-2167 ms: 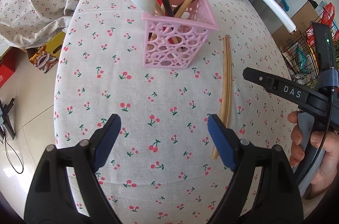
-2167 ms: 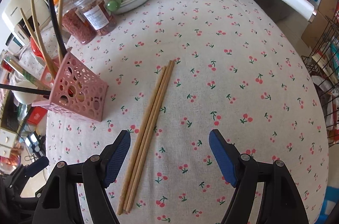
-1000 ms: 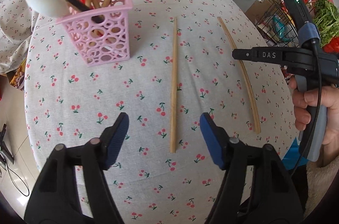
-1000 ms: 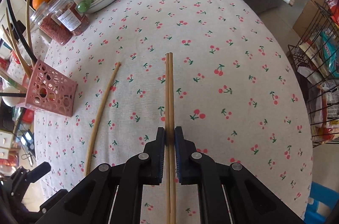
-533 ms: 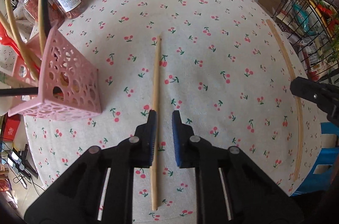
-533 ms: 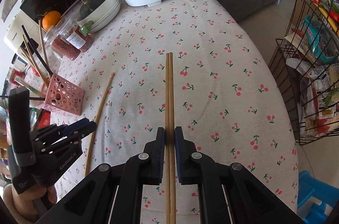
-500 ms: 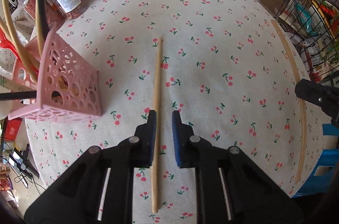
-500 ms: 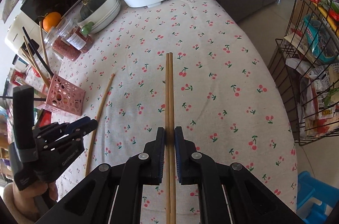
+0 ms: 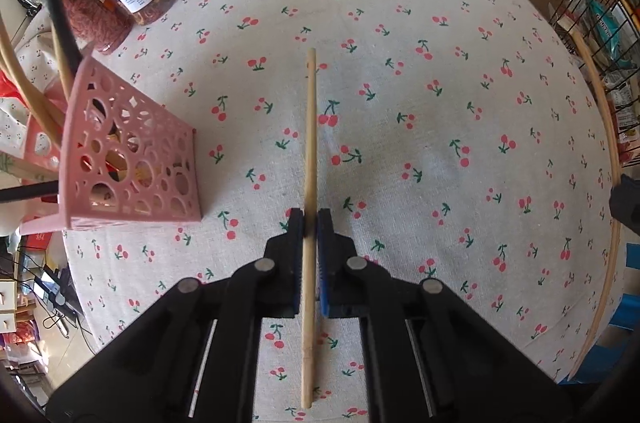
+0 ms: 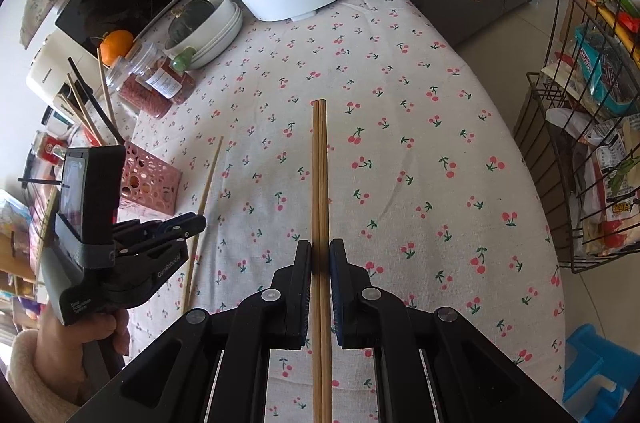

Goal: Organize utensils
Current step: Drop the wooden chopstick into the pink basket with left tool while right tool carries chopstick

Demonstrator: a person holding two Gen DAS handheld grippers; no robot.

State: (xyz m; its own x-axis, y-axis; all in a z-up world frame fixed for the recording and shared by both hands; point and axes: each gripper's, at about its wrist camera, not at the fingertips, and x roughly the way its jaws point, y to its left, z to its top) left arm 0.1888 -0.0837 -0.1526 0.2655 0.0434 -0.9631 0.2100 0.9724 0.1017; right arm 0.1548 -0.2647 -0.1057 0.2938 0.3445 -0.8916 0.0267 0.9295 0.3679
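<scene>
The left hand-held gripper (image 9: 311,219) is clenched on a single chopstick (image 9: 310,127), which runs straight ahead from between its pads; the jaws have just been closing, and where they stood wide apart over the worktop (image 9: 420,103) a second ago, the stick is now pinched between them. Whether the stick has lifted off the cloth cannot be told from this angle. The right hand-held gripper (image 10: 320,255) is clamped on a pair of chopsticks (image 10: 319,163) lying side by side along its line, apparently gripped near one end so the free length can be steered. It seems higher above the worktop than it was a second ago. The pink basket (image 9: 124,163), already holding upright utensils, sits just left of the left hand-held gripper, likely the destination for both loads.
</scene>
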